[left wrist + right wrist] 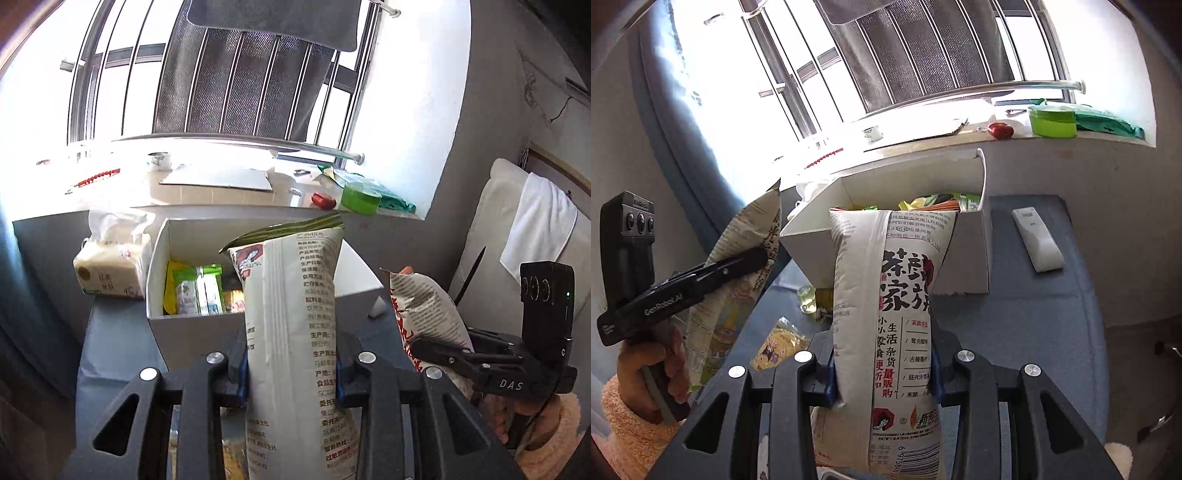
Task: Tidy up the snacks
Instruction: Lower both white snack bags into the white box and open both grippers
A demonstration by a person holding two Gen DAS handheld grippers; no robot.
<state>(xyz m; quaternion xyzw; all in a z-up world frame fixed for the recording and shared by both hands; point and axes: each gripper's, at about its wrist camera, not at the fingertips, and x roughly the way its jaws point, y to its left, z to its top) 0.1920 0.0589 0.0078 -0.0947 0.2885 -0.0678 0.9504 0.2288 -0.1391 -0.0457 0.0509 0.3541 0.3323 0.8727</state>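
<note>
My left gripper (291, 373) is shut on a tall white snack bag with a green striped top (295, 314), held upright in front of the white box (192, 325). The box holds several green and yellow snack packs (199, 288). My right gripper (882, 373) is shut on a white snack bag with red and black print (890, 314), upright before the same box (812, 236). Each gripper shows in the other's view with its bag: the right one (443, 354) with its bag (424, 306), the left one (738, 266) with its bag (746, 236).
A tissue pack (110, 269) sits left of the box. A white remote (1038, 240) lies on the grey table right of the box. A yellow snack pack (779, 347) and a small jar (807, 299) lie in front. The windowsill holds a green tub (1052, 120) and a red object (1000, 130).
</note>
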